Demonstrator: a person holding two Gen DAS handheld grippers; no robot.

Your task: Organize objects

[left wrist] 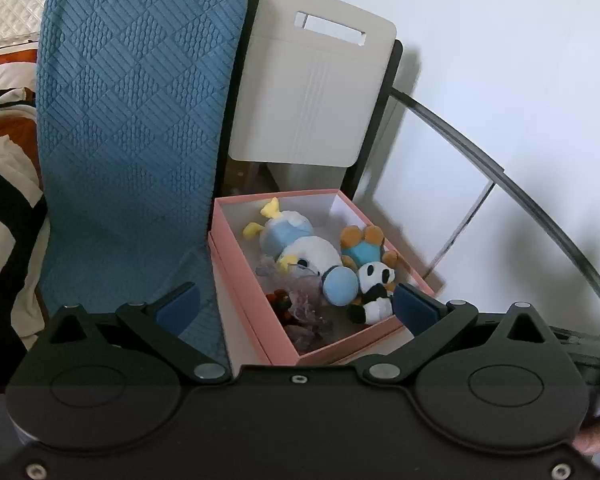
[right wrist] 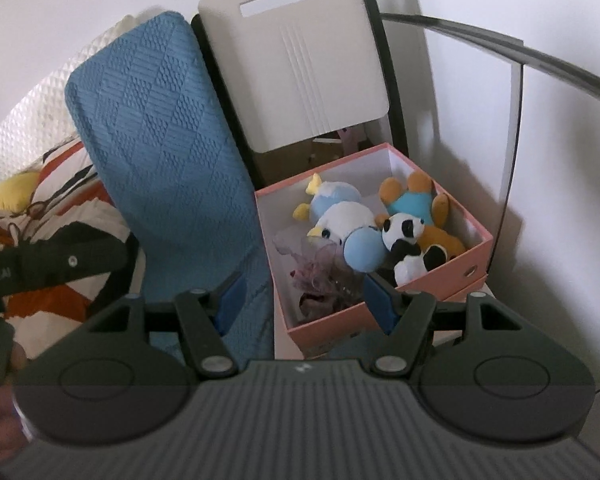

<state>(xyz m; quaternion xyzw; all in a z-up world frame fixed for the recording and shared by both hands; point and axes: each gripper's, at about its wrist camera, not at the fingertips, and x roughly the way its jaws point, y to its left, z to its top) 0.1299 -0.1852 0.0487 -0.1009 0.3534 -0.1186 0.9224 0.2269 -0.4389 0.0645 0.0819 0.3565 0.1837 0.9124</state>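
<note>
A pink open box holds a blue-and-white plush bird, a small panda plush, an orange-and-teal plush and purple gauzy pouches. My left gripper is open and empty, hovering above the box's near side. My right gripper is open and empty, also just before the box.
A blue quilted cushion stands left of the box. A beige chair back rises behind it. Patterned bedding lies at the left. White wall and glass rail are at the right.
</note>
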